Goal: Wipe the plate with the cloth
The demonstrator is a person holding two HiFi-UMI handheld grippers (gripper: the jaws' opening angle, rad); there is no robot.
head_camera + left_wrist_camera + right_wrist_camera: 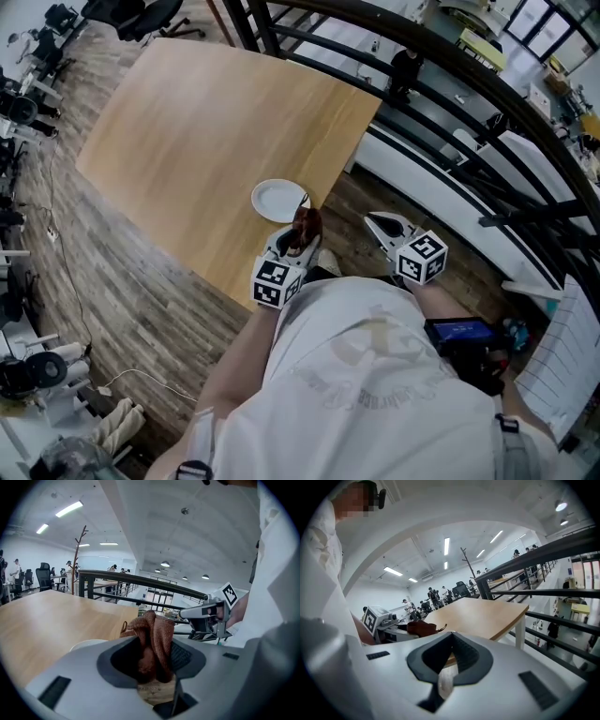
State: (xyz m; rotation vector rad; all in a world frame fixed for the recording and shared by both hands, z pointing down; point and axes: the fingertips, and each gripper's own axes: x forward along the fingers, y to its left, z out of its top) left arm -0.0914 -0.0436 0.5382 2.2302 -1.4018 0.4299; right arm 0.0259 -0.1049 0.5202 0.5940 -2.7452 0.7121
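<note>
A white plate lies near the wooden table's near edge, and its rim shows low in the left gripper view. My left gripper is shut on a rust-brown cloth, bunched upright between its jaws, just at the plate's near right side. The cloth hangs above the tabletop, not touching the plate. My right gripper is shut and empty, held off the table's corner over the floor. In the right gripper view its jaws point toward the table, with the cloth off to the left.
The table's right edge runs beside a black railing with a drop beyond it. Wood-plank floor surrounds the table. Office chairs and equipment stand at the far and left sides. People stand far off.
</note>
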